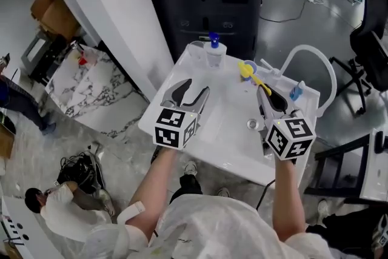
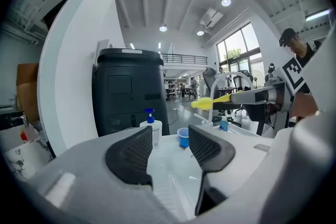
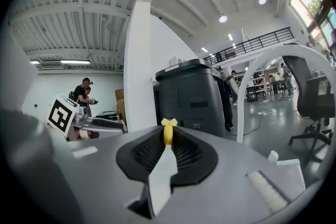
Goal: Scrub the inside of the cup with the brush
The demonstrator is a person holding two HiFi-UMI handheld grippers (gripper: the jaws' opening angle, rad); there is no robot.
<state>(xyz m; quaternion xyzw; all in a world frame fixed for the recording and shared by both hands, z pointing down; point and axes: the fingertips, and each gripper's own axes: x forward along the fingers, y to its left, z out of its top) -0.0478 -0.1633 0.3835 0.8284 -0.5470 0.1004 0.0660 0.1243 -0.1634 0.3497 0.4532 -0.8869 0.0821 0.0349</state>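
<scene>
Yellow brush [image 1: 250, 73] is clamped by its handle between the closed fingers of the right gripper [image 1: 264, 94], its head sticking out ahead over the white table [image 1: 225, 133]; the right gripper view shows the yellow handle [image 3: 168, 135] pinched tight between the pads. Left gripper [image 1: 195, 90] hovers over the table with fingers moderately apart and nothing between them. Blue cup [image 2: 182, 138] stands upright on the table well beyond the left gripper's tips, just right of a white pump bottle [image 2: 153, 129], untouched, with the brush head [image 2: 202, 104] above it and to the right.
</scene>
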